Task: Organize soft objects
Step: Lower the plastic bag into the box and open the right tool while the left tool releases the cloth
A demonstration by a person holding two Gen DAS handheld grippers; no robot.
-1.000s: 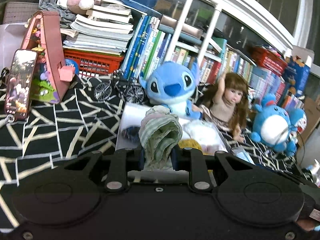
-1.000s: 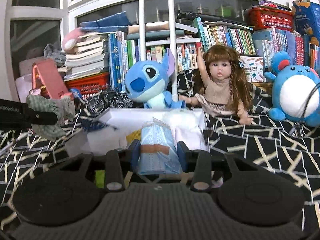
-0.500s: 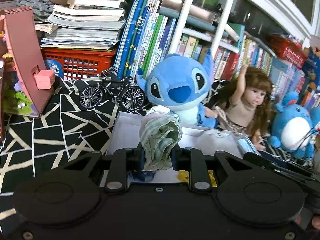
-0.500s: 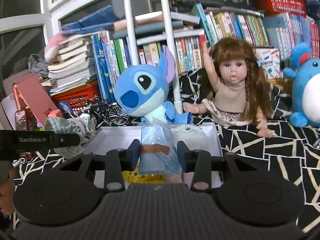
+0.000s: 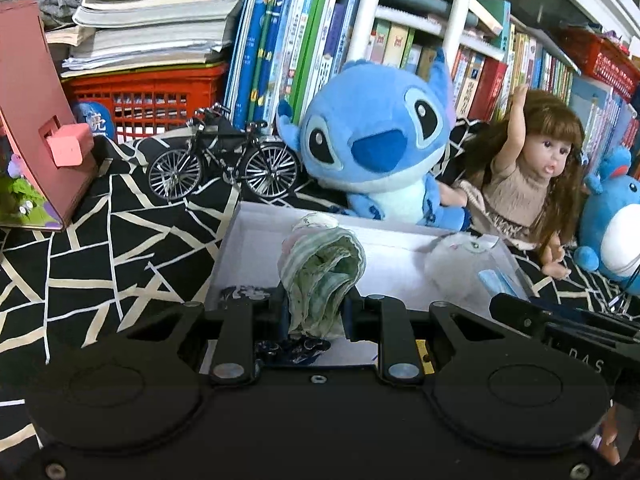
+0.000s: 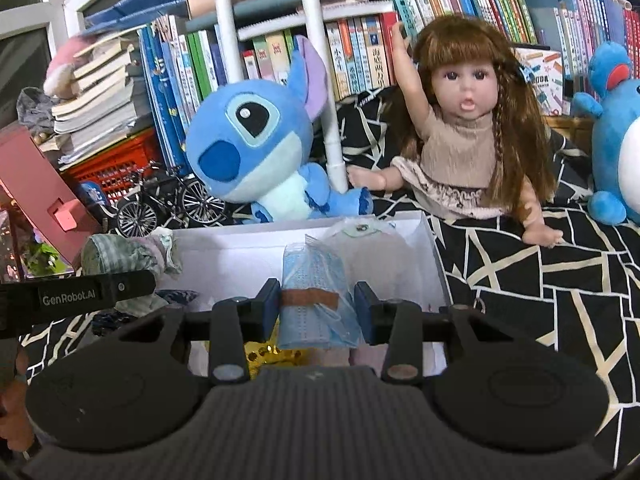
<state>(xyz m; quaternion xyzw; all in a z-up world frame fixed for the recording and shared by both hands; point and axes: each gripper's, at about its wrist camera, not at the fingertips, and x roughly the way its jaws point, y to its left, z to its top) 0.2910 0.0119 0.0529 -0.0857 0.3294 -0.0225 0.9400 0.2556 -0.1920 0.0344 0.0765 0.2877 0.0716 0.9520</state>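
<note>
— Bookshelves [image 6: 460, 12] crowd the back, plush toys sit before them, and the white box [image 6: 434, 248] lies on the patterned cloth. Where are the soft things?

— Left gripper [image 5: 316, 312]: jaws clamped on a rolled green cloth [image 5: 324, 276], over the box's left end. Right gripper [image 6: 316, 308]: jaws gripping a blue mask pack [image 6: 314, 296] above the middle.

— How best to place them?

— Probably lower each into bare floor, clear of the white pouch [image 6: 372, 256], then let go.

Even indoor light, sharp centres, fisheye bending and softening edges.
</note>
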